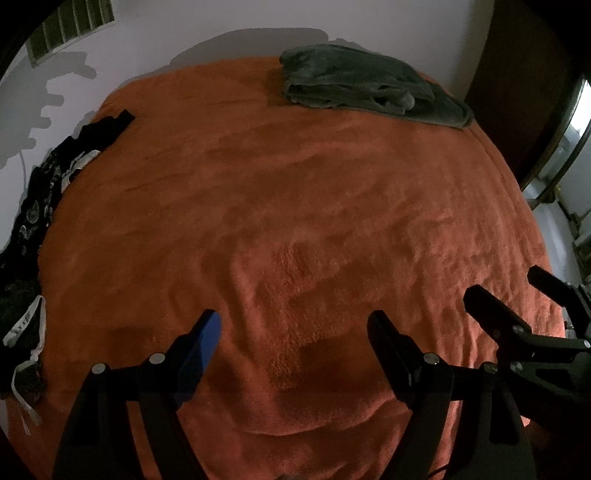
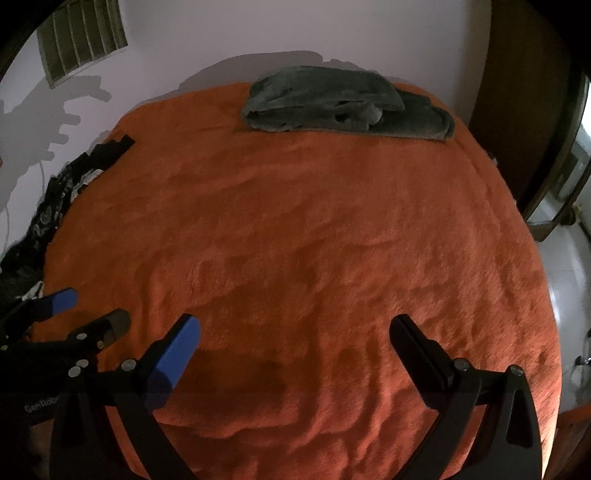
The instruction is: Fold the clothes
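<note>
We logged both grippers hovering side by side over the near end of the bed [image 1: 295,206], each with its jaws spread wide and nothing between them. The left gripper [image 1: 295,325] showed one blue pad and one black; the right gripper [image 2: 295,326] the same.

Clothes lay in two places. A dark patterned heap [image 1: 40,192] hung along the bed's left edge, its long axis running near-to-far down that side. It lay to the left of both grippers, so we judged the left one nearer. A grey folded bundle [image 1: 365,86] sat at the far edge, well apart from both, its long axis across the bed (it looked already folded, though we could not be sure).

Our judgement: the coming move was a leftward reach to the heap.

Surface: an orange plush blanket, rumpled. Room: dim, pale wall [image 2: 258,33] behind, a vent [image 2: 83,35] upper left, a dark door [image 2: 517,92] at right.
</note>
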`<action>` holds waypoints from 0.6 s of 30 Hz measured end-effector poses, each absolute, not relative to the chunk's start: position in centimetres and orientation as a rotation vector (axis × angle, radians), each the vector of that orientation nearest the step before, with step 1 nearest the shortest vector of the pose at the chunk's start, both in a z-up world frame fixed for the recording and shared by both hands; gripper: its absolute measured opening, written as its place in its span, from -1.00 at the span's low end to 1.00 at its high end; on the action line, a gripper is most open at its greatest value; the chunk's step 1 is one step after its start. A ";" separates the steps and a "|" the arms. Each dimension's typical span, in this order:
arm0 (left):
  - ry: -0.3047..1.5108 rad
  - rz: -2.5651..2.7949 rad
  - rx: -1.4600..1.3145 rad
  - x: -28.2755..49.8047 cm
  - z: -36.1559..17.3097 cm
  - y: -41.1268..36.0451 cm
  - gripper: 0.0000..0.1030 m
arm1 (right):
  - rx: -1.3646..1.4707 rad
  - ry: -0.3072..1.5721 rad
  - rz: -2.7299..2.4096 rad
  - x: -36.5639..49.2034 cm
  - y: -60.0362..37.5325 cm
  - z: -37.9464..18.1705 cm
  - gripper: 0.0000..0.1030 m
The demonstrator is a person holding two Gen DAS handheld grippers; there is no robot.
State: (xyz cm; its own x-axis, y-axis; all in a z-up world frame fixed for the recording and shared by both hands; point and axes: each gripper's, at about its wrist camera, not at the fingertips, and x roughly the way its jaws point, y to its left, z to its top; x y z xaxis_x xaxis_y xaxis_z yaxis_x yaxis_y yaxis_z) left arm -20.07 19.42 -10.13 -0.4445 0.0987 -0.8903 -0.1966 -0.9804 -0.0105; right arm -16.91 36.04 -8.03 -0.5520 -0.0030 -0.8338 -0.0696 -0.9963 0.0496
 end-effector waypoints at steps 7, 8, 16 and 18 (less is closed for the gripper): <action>0.117 2.524 -1.558 -20.1 -10.4 19.2 0.61 | -1.504 0.139 2.697 -16.7 36.4 -8.7 0.99; 0.121 2.524 -1.556 -20.2 -10.5 19.4 0.61 | -1.509 0.145 2.696 -16.7 36.5 -8.8 0.99; 0.146 2.545 -1.524 -19.2 -10.3 19.8 0.61 | -1.504 0.167 2.693 -16.9 36.9 -8.9 0.99; 0.140 2.548 -1.524 -19.2 -10.3 19.5 0.61 | -1.507 0.162 2.699 -17.0 36.8 -9.0 0.99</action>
State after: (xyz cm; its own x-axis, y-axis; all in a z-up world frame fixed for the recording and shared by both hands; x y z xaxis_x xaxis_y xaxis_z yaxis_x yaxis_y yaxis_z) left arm -19.20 19.50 -10.31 -0.4636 0.0966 -0.8807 -0.1926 -0.9813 -0.0063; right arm -17.00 36.77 -8.97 -0.5250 -0.0107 -0.8510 -0.0909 -0.9935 0.0685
